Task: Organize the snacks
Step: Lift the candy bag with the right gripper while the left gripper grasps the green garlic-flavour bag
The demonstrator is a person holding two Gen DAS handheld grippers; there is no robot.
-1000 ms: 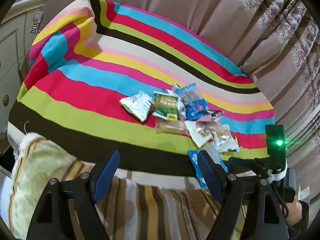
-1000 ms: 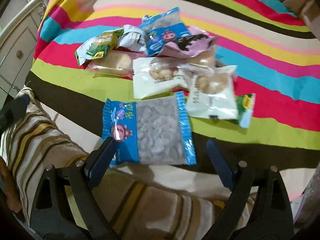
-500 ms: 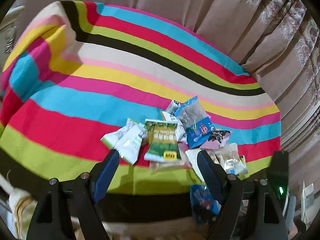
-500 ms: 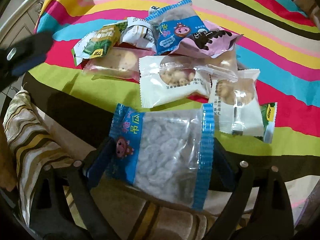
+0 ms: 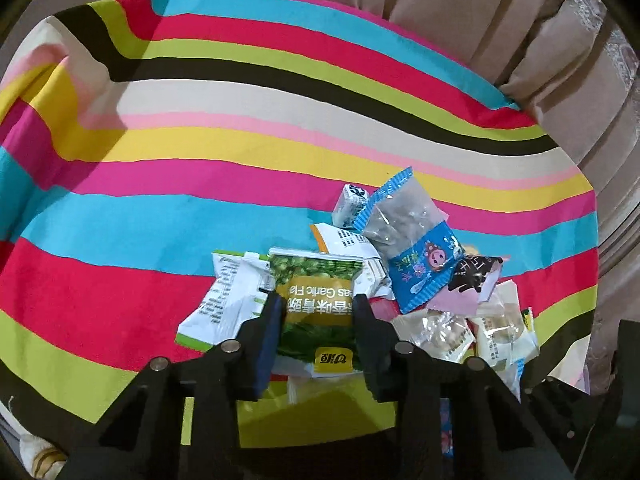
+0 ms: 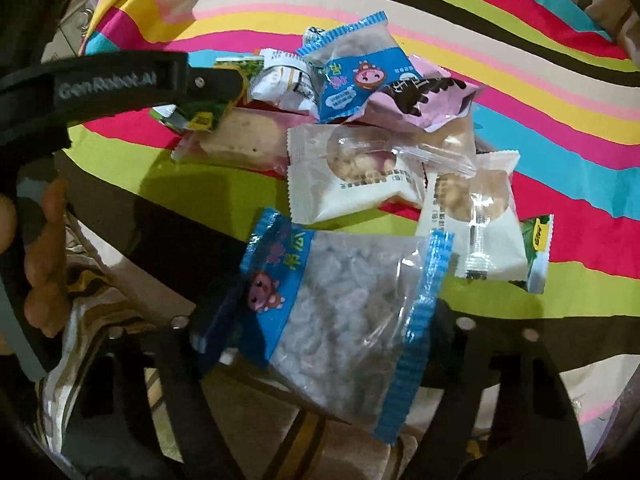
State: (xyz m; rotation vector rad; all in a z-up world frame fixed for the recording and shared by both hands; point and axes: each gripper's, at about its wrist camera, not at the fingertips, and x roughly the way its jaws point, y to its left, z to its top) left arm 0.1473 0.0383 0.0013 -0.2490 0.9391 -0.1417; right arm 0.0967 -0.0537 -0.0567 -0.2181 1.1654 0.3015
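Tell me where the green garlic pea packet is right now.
In the left wrist view, the green pea packet sits low-centre between the left gripper fingers, at the pile's left edge beside a white packet.

Left gripper (image 5: 318,308): jaws just closed, pads pressing a packet. Right gripper (image 6: 320,320): jaws just narrowed onto a packet's edges.

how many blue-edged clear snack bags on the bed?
2. One blue-edged bag sits between the right gripper jaws at the near edge of the striped blanket. The other lies atop the pile's far side. More may be buried.
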